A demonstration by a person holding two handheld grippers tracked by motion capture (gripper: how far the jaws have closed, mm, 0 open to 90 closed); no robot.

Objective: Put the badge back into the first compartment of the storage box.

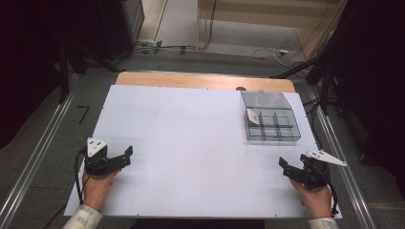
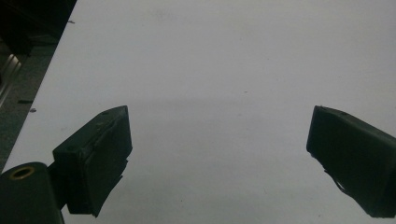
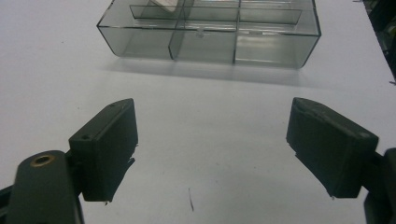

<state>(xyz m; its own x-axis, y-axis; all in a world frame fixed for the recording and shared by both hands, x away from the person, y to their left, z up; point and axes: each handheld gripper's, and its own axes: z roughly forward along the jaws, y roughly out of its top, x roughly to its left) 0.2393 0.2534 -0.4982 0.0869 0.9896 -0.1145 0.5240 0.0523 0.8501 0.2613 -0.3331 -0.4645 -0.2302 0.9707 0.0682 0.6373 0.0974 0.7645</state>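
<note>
Nearest us, our two hands sit at the near edge of the white table [image 1: 191,143]: left gripper [image 1: 128,153] at the near-left corner, right gripper [image 1: 282,165] at the near-right. Both have jaws spread wide w/ nothing between them; the left gripper view has just bare tabletop between the pads, and the right gripper view looks straight at the clear compartment box [image 3: 210,32]. That box sits on the far-right part of the table [image 1: 271,121], lid open and lying back behind it, a small pale item [image 1: 253,116] in a far-left cell; can't tell what it is. We judge this as the start: nothing grasped, approach not begun. Next move prob. calls for the right gripper to go fwd toward the box, keeping jaws apart, and line up over the cell or lid before closing.
</note>
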